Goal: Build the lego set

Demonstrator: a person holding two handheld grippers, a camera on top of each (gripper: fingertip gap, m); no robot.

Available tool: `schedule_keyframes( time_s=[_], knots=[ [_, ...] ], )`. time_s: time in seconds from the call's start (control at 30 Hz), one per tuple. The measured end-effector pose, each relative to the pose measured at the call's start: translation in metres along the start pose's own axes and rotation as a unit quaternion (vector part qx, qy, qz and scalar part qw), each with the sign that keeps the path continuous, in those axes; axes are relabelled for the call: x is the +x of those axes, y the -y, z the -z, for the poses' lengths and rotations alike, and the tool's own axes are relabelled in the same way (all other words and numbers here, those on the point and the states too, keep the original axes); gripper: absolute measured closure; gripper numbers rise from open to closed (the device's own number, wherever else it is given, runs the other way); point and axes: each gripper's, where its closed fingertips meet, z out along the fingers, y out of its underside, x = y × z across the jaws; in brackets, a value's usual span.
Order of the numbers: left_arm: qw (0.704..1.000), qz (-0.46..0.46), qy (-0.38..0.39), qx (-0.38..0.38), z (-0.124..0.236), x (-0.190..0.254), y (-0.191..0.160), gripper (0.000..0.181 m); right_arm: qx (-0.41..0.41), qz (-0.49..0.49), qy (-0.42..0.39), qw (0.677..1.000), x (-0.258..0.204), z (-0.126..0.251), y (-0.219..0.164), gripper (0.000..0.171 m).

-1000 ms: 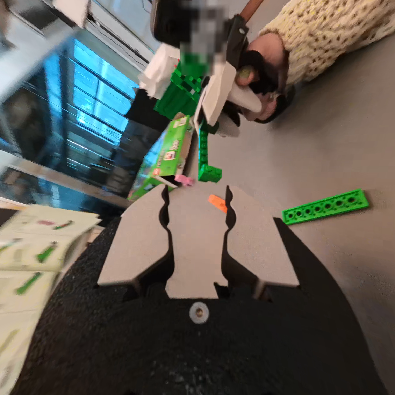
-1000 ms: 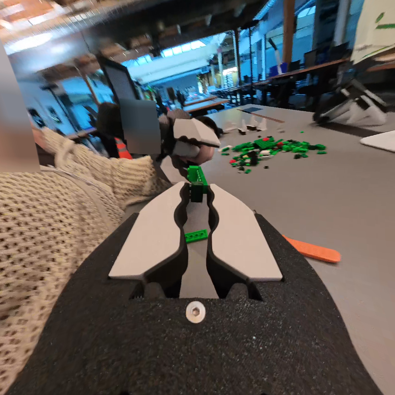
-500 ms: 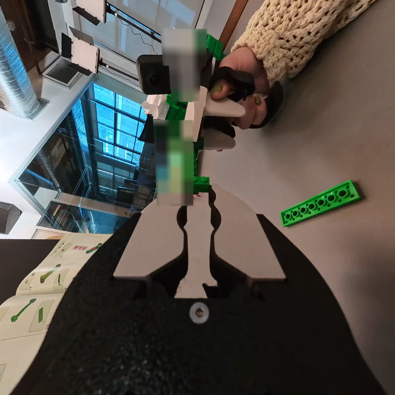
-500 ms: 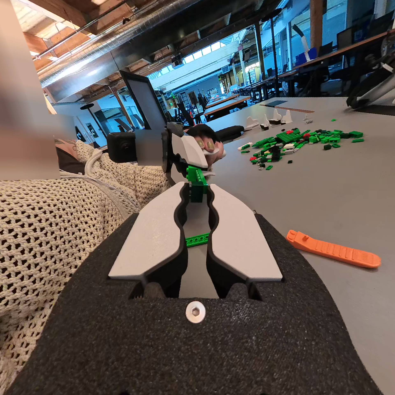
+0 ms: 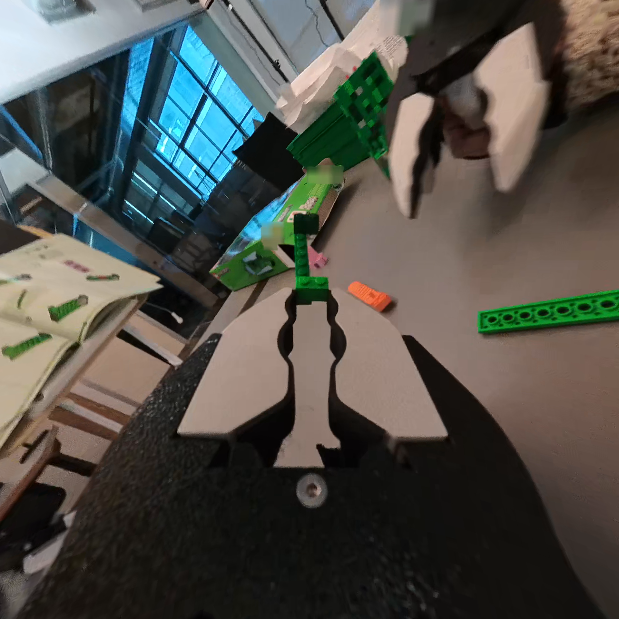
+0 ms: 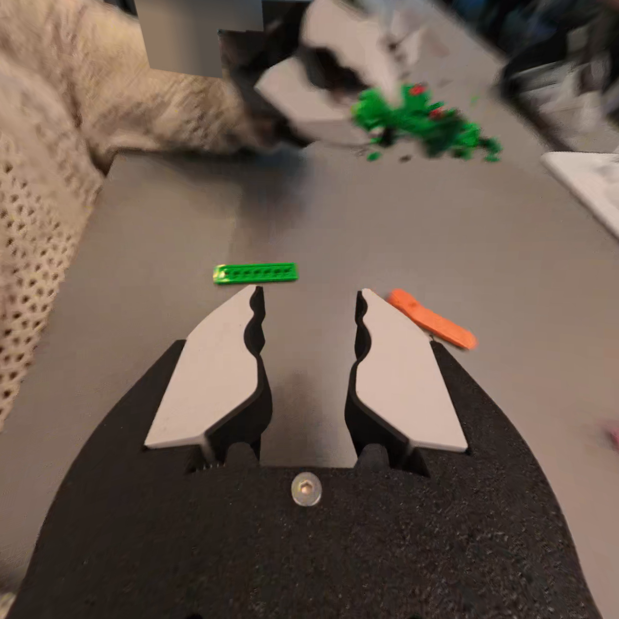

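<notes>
My left gripper (image 5: 311, 294) is shut on the bottom brick of a slim green lego assembly (image 5: 303, 254), a narrow studded bar with a dark green brick on top, held upright above the grey table. My right gripper (image 6: 310, 291) is open and empty, pointing down at the table. It also shows blurred at the upper right of the left wrist view (image 5: 449, 140), apart from the assembly. A flat green plate with holes (image 6: 255, 274) lies just beyond the right fingertips and shows at the right of the left wrist view (image 5: 549, 311).
An orange brick separator (image 6: 432, 318) lies beside the right finger. A pile of loose green bricks (image 6: 422, 124) lies farther back. A green lego box (image 5: 268, 254), a pink piece (image 5: 318, 260), a larger green build (image 5: 355, 114) and an open instruction booklet (image 5: 50, 301) are around. The right tips stand about 9 cm off the orange brick separator (image 6: 432, 318). It turns up in the left wrist view (image 5: 363, 295) as well.
The right gripper let go of the green assembly, opened wide and swung away and down toward the table. The left gripper closed on the assembly's bottom brick and now holds it alone.
</notes>
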Motion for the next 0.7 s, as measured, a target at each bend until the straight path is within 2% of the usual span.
schedule_keyframes(
  time_s=[0.07, 0.17, 0.23, 0.37, 0.47, 0.53, 0.7],
  knots=[
    [1.000, 0.023, 0.002, -0.008, 0.002, -0.007, -0.009, 0.165, -0.073, 0.077, 0.044, 0.993, -0.025, -0.017, -0.002, 0.119],
    [0.999, 0.052, -0.004, -0.014, 0.003, -0.012, -0.016, 0.165, -0.226, 0.204, 0.102, 0.947, -0.046, -0.030, -0.014, 0.119],
    [0.998, 0.056, -0.004, -0.020, 0.004, -0.014, -0.019, 0.165, -0.300, 0.292, 0.125, 0.899, -0.049, -0.033, -0.017, 0.122],
    [0.998, 0.056, -0.010, -0.027, 0.005, -0.015, -0.022, 0.165, -0.376, 0.453, 0.172, 0.790, -0.054, -0.043, -0.017, 0.126],
    [0.998, 0.052, -0.011, -0.031, 0.005, -0.015, -0.023, 0.165, -0.411, 0.525, 0.203, 0.717, -0.055, -0.051, -0.023, 0.129],
    [0.998, 0.057, -0.011, -0.032, 0.005, -0.016, -0.023, 0.165, -0.415, 0.553, 0.213, 0.691, -0.056, -0.056, -0.023, 0.137],
    [0.996, 0.079, -0.014, -0.026, 0.005, -0.017, -0.021, 0.165, -0.427, 0.563, 0.212, 0.675, -0.057, -0.062, -0.020, 0.148]
  ],
)
